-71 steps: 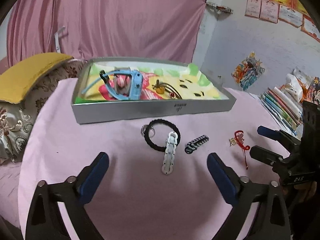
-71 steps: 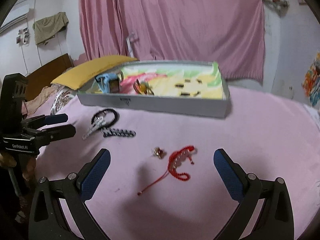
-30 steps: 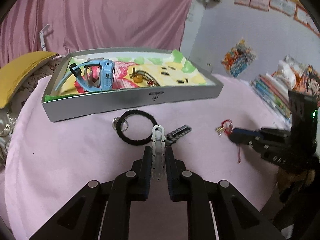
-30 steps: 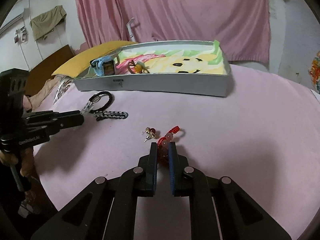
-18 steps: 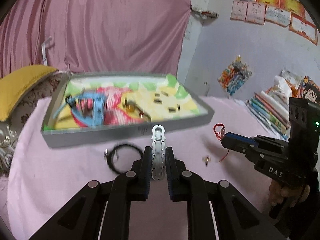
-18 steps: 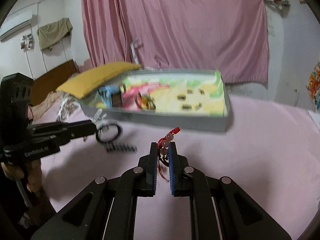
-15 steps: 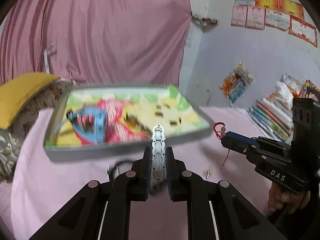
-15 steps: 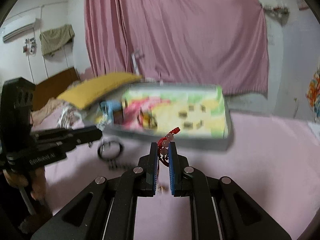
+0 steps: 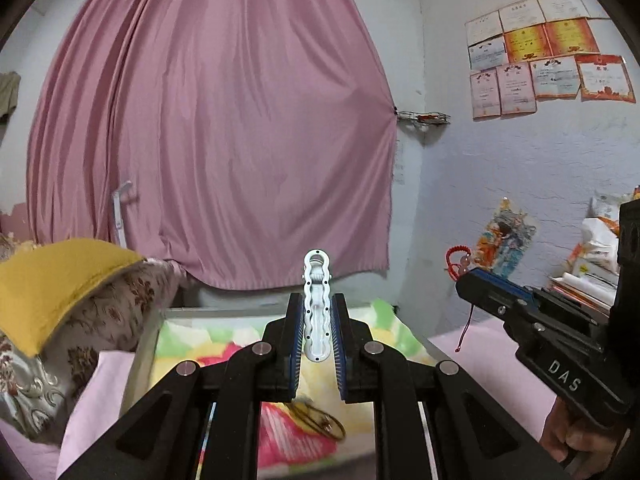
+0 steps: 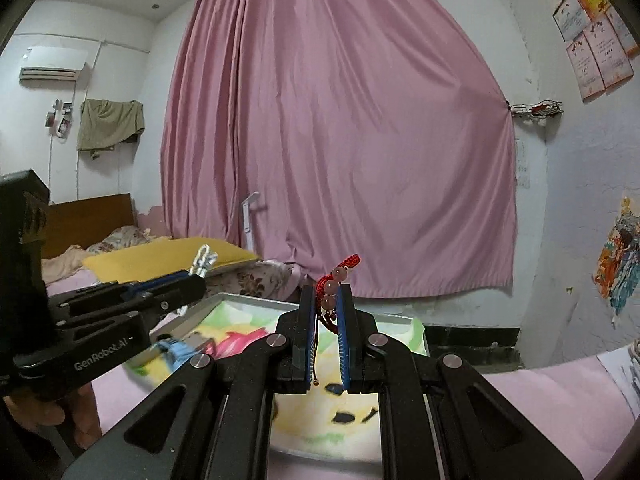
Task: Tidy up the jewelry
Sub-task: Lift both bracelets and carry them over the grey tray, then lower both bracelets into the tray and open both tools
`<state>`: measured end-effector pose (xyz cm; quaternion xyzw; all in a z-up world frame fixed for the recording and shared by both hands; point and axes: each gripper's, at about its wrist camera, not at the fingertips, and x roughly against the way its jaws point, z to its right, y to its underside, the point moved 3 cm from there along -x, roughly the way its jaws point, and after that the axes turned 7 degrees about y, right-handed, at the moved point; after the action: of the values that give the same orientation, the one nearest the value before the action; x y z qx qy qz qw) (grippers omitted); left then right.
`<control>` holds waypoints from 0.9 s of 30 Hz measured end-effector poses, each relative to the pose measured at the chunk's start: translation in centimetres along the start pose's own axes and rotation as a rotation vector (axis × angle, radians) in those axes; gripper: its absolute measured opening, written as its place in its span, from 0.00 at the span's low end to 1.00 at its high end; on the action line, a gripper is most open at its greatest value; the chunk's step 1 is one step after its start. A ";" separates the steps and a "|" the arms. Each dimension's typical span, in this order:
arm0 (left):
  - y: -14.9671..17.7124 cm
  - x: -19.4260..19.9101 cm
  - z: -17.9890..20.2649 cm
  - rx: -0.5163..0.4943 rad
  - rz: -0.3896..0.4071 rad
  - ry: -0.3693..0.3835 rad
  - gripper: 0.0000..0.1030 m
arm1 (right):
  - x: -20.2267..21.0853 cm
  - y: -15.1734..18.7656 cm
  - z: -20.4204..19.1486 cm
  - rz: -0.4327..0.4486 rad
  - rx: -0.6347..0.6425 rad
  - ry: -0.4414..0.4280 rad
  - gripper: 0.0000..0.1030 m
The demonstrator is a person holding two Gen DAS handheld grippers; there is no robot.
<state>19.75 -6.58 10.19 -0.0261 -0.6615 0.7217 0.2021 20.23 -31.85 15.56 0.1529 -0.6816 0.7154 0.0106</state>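
Observation:
My left gripper is shut on a white chain-link bracelet that stands up between its pads, held above the grey tray with the colourful cartoon lining. My right gripper is shut on a red beaded cord bracelet, also raised over the tray. Each gripper shows in the other's view: the right one with the red bracelet, the left one with the white bracelet. A gold ring-like piece and a blue watch lie in the tray.
A yellow cushion on a patterned pillow sits left of the tray. A pink curtain hangs behind. The pink tablecloth lies around the tray. Books and bags are stacked at the far right.
Both grippers shut on their bracelets on the cloth, lifted them and moved forward over the tray. The black bracelets left on the cloth have dropped out of view.

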 end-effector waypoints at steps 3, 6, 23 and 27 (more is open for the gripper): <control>-0.2 -1.5 -0.3 -0.010 -0.004 -0.020 0.12 | -2.2 0.3 0.0 -0.015 -0.003 0.009 0.09; 0.1 -3.0 -1.0 0.002 -0.016 -0.029 0.12 | -4.0 0.7 0.3 -0.036 -0.020 0.011 0.09; 4.9 -9.0 -2.9 0.108 -0.398 0.010 0.12 | -11.6 6.5 0.9 -0.457 -0.018 -0.052 0.09; 5.6 -9.5 -2.5 0.102 -0.462 0.031 0.12 | -12.4 7.7 0.8 -0.515 -0.020 -0.079 0.09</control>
<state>27.80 -7.58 2.30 0.1251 -0.6095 0.6883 0.3731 30.49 -30.82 5.23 0.3492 -0.6272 0.6758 0.1672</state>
